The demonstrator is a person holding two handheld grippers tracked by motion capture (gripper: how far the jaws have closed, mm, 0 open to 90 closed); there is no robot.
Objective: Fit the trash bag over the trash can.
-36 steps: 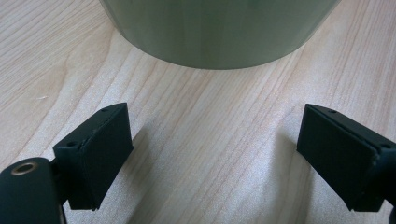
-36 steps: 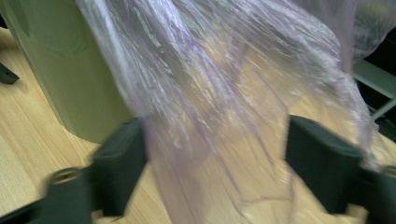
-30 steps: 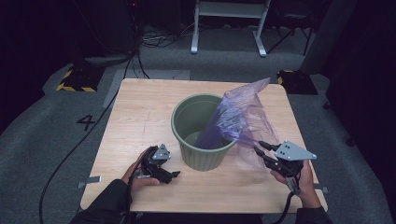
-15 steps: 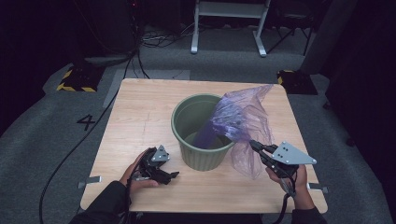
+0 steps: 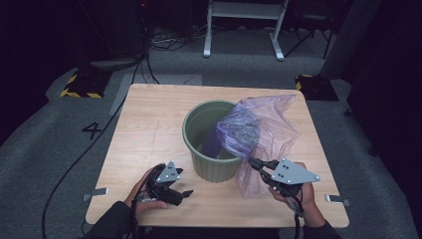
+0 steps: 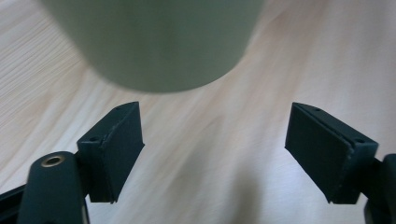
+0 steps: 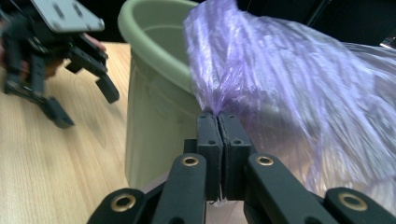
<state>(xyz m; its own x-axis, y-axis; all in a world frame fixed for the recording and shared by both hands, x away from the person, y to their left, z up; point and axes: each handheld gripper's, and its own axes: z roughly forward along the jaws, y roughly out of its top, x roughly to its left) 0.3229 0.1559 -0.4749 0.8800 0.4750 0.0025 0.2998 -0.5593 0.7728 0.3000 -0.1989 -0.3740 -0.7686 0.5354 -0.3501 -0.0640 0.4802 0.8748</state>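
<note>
Bag work sits on your right side now. Your right gripper [image 5: 260, 165] has its two black jaws pressed tight together on a pinch of the purple plastic bag [image 5: 268, 130]. You can see that best in the right gripper view, where the thin plastic bunches up just above the closed jaws and fans out wide past them.

The green bin [image 5: 211, 140] stands upright near the middle of the wooden table [image 5: 149, 124], a bit toward your edge. The bag hangs over the right side of the bin's rim. One part dips down inside the bin, and the rest spills out toward the right edge of the table. So the bin's open mouth lies to the left of your right gripper and higher than it. The bag runs from the jaws up and over the rim.

Your left gripper [image 5: 180, 195] rests low near your edge of the table, just beside the bin's left side. Its jaws are wide apart and hold nothing. In the left gripper view the bin wall is close ahead, but the jaws do not touch it.

Your right hand [image 5: 298, 195] is the one near the bag. I think the loose side needs spreading over the rim next.
</note>
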